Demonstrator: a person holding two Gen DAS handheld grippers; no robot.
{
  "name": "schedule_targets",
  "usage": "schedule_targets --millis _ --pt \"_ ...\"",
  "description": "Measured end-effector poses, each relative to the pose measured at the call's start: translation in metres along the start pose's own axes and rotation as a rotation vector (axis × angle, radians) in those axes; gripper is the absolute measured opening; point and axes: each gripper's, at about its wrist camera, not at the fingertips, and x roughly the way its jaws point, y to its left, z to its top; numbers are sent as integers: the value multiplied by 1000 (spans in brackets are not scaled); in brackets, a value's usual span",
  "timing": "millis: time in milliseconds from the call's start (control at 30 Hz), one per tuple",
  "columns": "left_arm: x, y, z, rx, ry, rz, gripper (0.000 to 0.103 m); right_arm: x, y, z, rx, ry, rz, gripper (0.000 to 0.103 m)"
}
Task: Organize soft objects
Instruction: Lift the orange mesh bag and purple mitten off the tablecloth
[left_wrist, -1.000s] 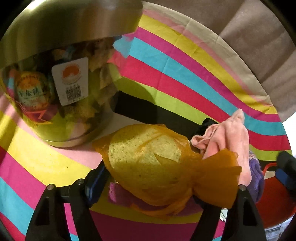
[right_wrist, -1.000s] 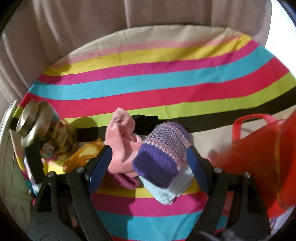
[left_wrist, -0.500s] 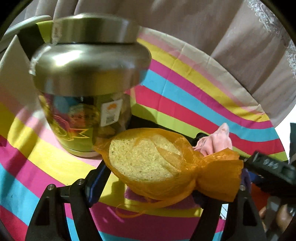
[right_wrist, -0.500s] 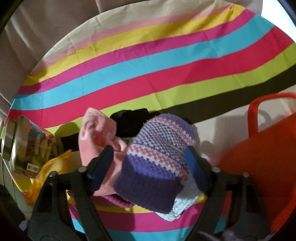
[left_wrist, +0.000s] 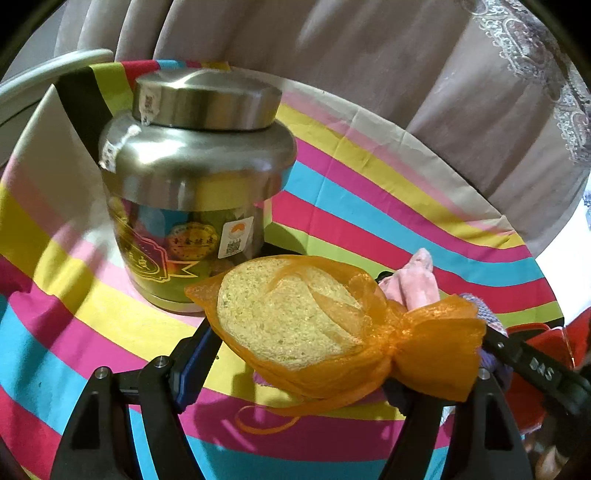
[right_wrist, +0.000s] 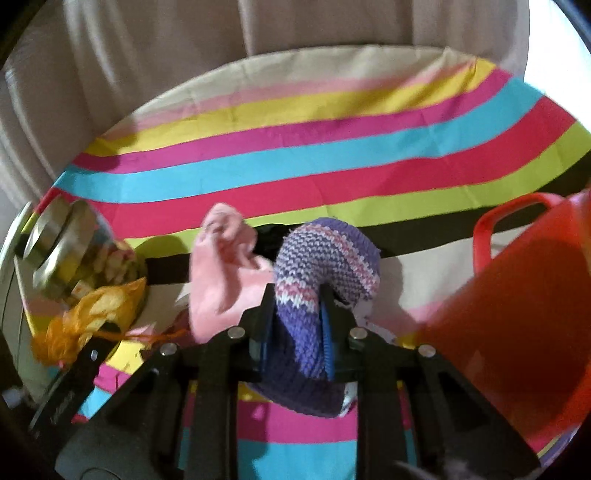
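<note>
My left gripper (left_wrist: 340, 343) is shut on a yellow sponge in an orange mesh bag (left_wrist: 295, 314) and holds it above the striped cloth, in front of the jar. The same bag (right_wrist: 88, 314) shows at the lower left of the right wrist view. My right gripper (right_wrist: 297, 310) has its jaws closing, and the pads pinch a purple knit piece (right_wrist: 325, 254) that bulges up between them. A pink cloth (right_wrist: 221, 280) lies against the purple knit on its left, also seen as pink cloth (left_wrist: 417, 280) behind the bag. A white cloth (right_wrist: 369, 306) lies under the pile.
A steel-lidded jar (left_wrist: 192, 192) stands on the striped tablecloth (left_wrist: 369, 221) just behind the bag. A red basket (right_wrist: 517, 295) with a handle sits to the right of the pile. A black item (right_wrist: 269, 240) lies behind the pink cloth. Beige curtains hang beyond the table.
The left gripper has risen and drawn back from the jar with the bag. The right gripper's jaws have gone from wide around the purple knit to pinched on it.
</note>
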Motion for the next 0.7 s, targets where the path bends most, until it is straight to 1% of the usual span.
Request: schedule_targets --millis 167,300,533,700 --pt "-17 -1 -3 6 -19 -11 77 -35 6 -17 -45 -65 27 25" --pt "-34 -5 -8 21 -33 -22 77 -68 6 -38 -81 -103 52 25" --pt "-67 -24 -23 76 -50 -44 77 -97 -2 -66 -90 -110 87 25" --pt "-88 -49 -38 126 -50 -72 77 -119 -18 -86 -75 -112 102 25"
